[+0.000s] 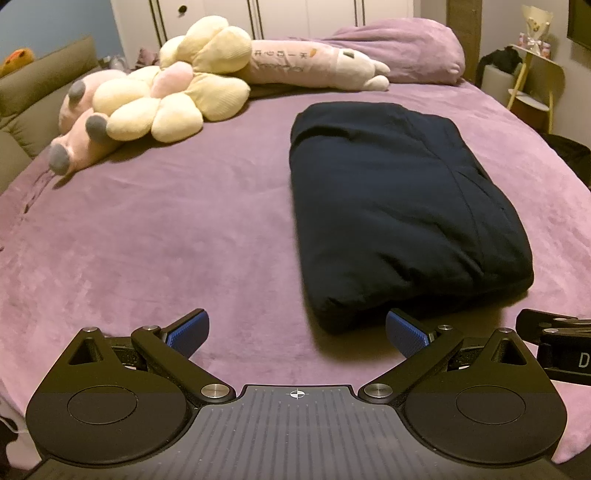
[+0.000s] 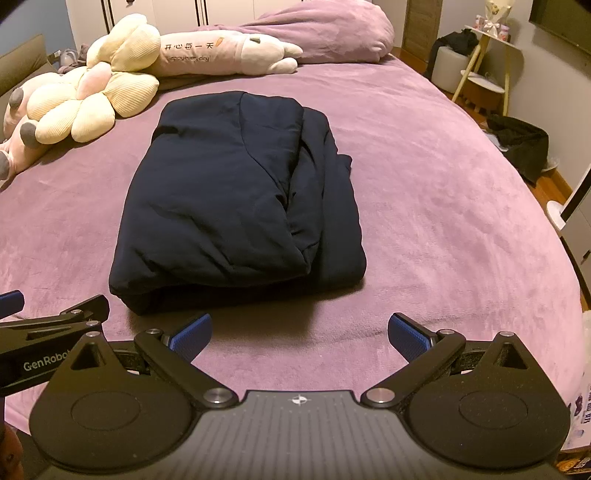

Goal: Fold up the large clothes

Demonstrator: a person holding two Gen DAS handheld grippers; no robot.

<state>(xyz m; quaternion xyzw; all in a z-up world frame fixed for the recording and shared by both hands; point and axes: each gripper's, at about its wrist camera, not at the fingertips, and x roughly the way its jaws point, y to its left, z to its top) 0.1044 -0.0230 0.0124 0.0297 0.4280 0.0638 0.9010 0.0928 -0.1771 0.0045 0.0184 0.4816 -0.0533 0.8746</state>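
Observation:
A dark navy padded garment (image 1: 402, 206) lies folded into a thick rectangle on the purple bed cover (image 1: 166, 229). In the right wrist view the garment (image 2: 236, 206) sits straight ahead, its upper layers overlapping toward the right. My left gripper (image 1: 297, 332) is open just short of the bundle's near left corner, nothing between its blue pads (image 1: 406, 334). My right gripper (image 2: 299, 334) is also open and empty, a short way before the bundle's near edge. Part of the left gripper (image 2: 55, 325) shows at the left edge of the right wrist view.
Plush toys lie at the far left: a cream flower cushion (image 1: 173, 103), a pink animal (image 1: 77, 136) and a long lilac pillow (image 1: 314, 62). A bunched purple duvet (image 2: 317, 33) is at the head. A shelf stand (image 2: 484, 62) and a dark basket (image 2: 524, 144) stand right of the bed.

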